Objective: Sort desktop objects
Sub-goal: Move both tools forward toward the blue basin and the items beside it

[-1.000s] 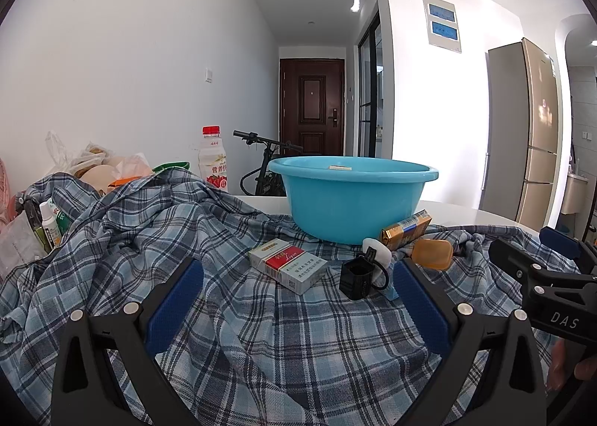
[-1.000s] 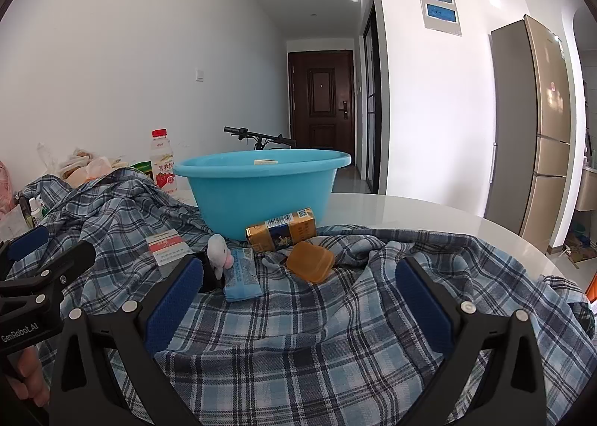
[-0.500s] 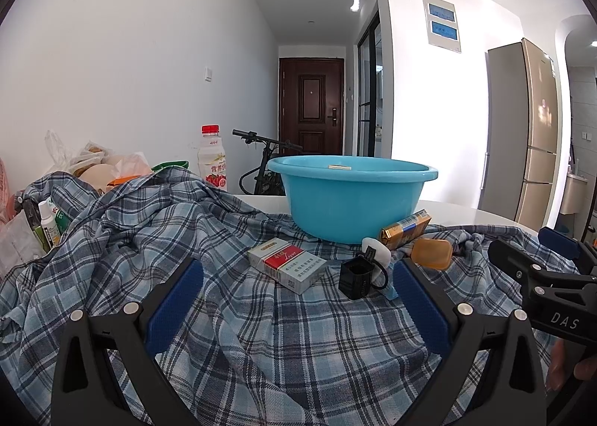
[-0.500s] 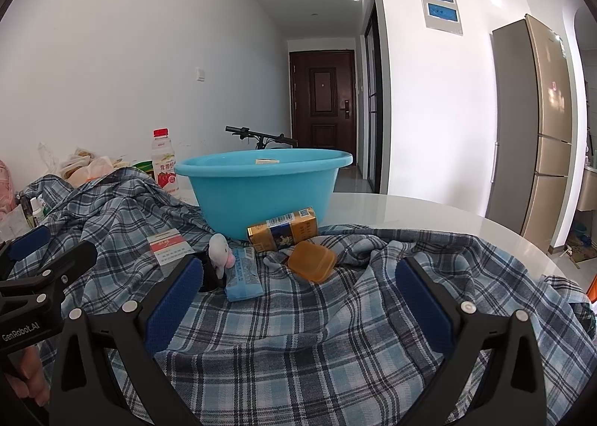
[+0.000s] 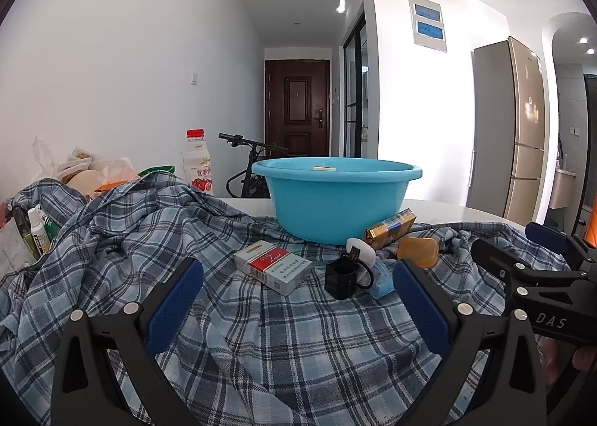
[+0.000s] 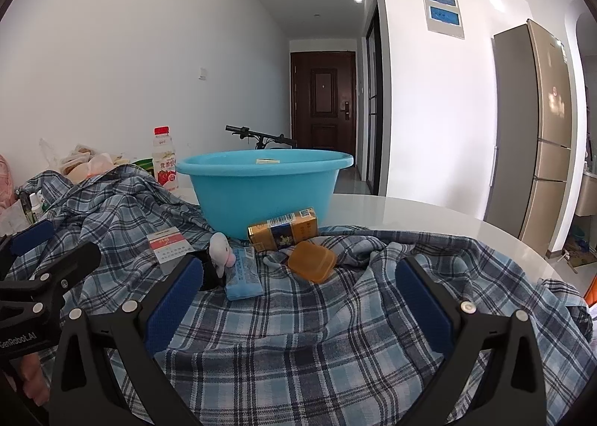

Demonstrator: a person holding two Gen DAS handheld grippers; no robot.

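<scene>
A blue basin (image 5: 335,198) (image 6: 261,190) stands on a plaid cloth (image 5: 261,344). In front of it lie a red-and-white cigarette pack (image 5: 274,269) (image 6: 169,243), a small black box (image 5: 341,278), a white plush toy (image 5: 360,252) (image 6: 220,250), a light-blue packet (image 6: 242,273), a gold pack (image 5: 390,228) (image 6: 283,230) and an orange case (image 5: 418,252) (image 6: 311,261). My left gripper (image 5: 296,299) is open, just short of the cigarette pack and black box. My right gripper (image 6: 298,295) is open, just short of the orange case. Neither holds anything.
A drink bottle (image 5: 197,162) with a red cap, plastic bags (image 5: 86,172) and small bottles (image 5: 37,235) crowd the table's left side. Bare white tabletop (image 6: 429,217) shows at the right. A fridge (image 6: 537,127) and a bicycle (image 5: 246,164) stand beyond the table.
The right wrist view has crept very slightly; the objects lie where they were and both grippers stay open.
</scene>
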